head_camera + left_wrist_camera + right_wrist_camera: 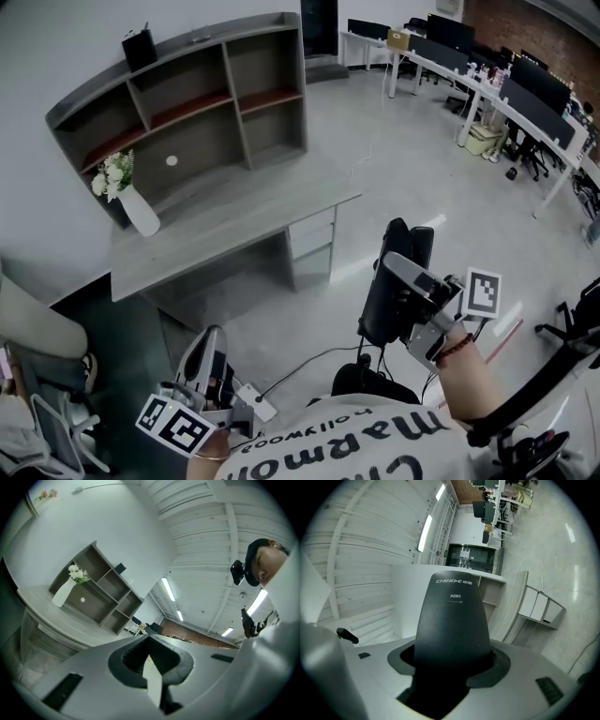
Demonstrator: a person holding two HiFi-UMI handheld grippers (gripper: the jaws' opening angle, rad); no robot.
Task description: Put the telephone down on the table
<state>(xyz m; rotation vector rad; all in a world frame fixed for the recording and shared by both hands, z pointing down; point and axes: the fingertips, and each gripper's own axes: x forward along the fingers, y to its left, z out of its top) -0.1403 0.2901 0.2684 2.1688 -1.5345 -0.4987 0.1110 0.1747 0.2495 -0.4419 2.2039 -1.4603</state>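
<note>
My right gripper [396, 274] is shut on a black telephone [394, 291], held upright above the floor to the right of the grey table [234, 220]. In the right gripper view the telephone [452, 620] fills the space between the jaws of the right gripper [452, 656], its printed back toward the camera. My left gripper [212, 337] hangs low at the left with nothing in it. In its own view the left gripper [149, 638] has its jaws together and points toward the table [42, 606].
The table carries a grey shelf unit [187, 103] and a white vase of flowers [136, 208]. A power strip with cable [253, 403] lies on the floor near my left gripper. Office desks with monitors [506, 84] stand at the back right, and a black chair [562, 375] at the right.
</note>
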